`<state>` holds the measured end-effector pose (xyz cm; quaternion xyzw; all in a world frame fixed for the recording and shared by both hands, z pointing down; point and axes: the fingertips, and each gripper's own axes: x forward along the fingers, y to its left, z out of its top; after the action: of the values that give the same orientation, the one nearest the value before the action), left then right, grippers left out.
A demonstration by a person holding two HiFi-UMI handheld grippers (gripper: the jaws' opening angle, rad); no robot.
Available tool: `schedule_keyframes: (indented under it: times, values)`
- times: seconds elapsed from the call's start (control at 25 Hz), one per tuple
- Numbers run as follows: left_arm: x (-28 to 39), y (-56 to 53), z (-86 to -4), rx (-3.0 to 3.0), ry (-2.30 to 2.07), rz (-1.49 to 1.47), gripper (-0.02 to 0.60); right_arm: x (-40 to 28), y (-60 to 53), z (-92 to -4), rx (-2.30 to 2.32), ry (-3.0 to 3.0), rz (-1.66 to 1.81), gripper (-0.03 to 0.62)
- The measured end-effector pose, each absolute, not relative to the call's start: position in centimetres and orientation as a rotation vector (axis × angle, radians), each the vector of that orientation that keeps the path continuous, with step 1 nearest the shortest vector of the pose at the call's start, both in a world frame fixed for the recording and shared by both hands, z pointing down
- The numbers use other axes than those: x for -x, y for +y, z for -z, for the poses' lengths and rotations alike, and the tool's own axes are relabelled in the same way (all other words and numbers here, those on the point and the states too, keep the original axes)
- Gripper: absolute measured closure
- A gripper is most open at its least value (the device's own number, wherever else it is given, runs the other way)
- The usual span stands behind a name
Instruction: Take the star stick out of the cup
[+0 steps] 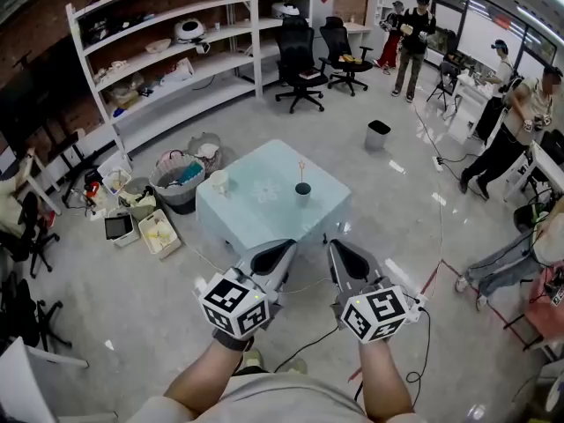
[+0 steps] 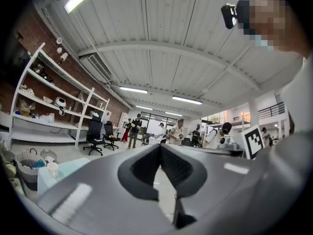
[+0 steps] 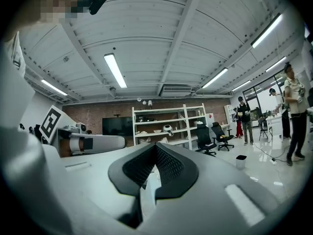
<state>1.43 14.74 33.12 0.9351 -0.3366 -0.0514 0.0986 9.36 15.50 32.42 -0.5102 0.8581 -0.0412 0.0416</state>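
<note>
Star stick (image 1: 301,167) stands upright in the dark cup (image 1: 302,189) on the pale table (image 1: 238,223). Its long axis is vertical. It lies straight ahead of both tools and well apart from them, and neither is clearly nearer. Left gripper (image 1: 284,248): jaws closed tip to tip, nothing held. Right gripper (image 1: 338,248): likewise closed, empty, touching nothing. Judgement: either must open before approach.

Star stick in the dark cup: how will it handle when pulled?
Likely light and bendy: the star stick is thin, standing near upright in the dark cup. The cup looks small and free on the table, so a sideways pull may tip it.
</note>
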Motion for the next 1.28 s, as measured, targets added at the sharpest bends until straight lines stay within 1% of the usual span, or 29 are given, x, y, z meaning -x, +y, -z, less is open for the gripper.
schedule_keyframes:
  times: [1.04, 1.28]
  values:
    - [-4.0, 15.7, -33.5, -2.835, -1.067, 0.117, 0.575, -12.0, 16.9, -32.4, 1.499, 2.641, 0.070, 0.588]
    - [-3.2, 15.0, -34.1, -2.841, -1.095, 0.092, 0.575, -11.1, 15.9, -33.0, 1.481, 2.652, 0.084, 0.588]
